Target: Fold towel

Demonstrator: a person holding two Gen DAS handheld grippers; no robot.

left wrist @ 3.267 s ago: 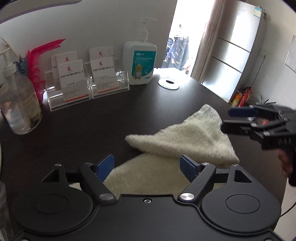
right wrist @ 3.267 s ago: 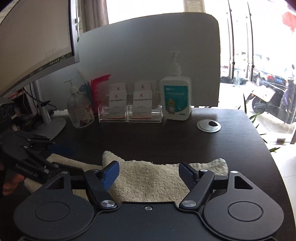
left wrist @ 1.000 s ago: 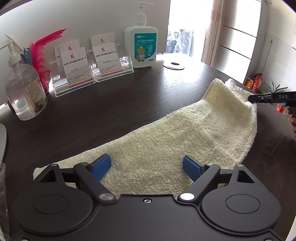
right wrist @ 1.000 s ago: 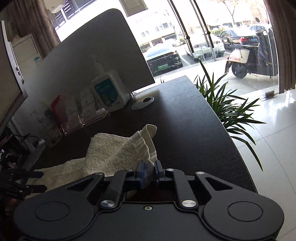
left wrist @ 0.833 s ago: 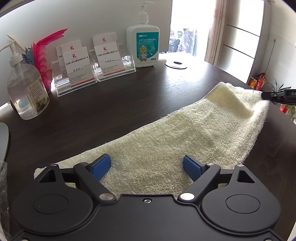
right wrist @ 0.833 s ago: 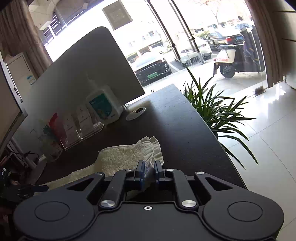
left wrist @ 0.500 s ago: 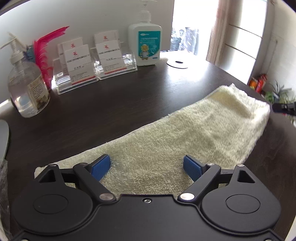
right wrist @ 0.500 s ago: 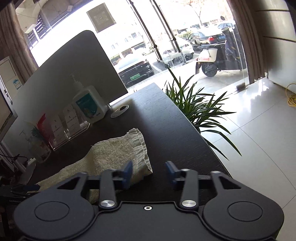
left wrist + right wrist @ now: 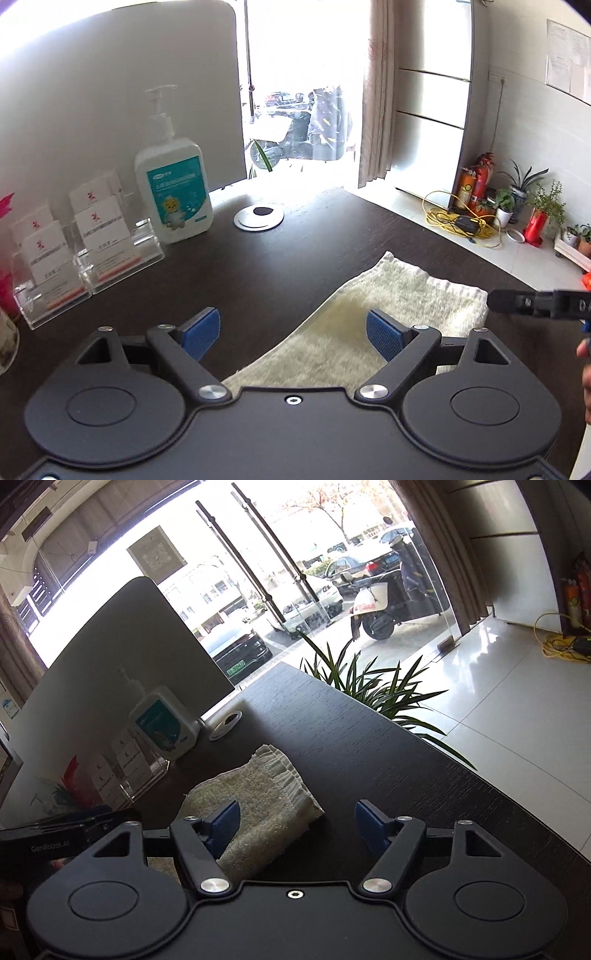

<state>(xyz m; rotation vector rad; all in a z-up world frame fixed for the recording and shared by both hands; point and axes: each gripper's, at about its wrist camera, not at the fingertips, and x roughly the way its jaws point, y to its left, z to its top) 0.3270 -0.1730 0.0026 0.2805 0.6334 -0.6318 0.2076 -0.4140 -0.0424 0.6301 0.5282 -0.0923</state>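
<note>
The cream terry towel [image 9: 388, 317] lies spread flat along the dark worktop [image 9: 295, 258] — no fold shows in what I can see — with the left hand-held gripper [image 9: 293, 334] and the right hand-held gripper [image 9: 297, 825] both spread wide over it, pinching nothing.

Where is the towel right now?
The towel lies flat on the dark desk, in front of both open grippers, nearer than the soap bottle and cable grommet.
</note>
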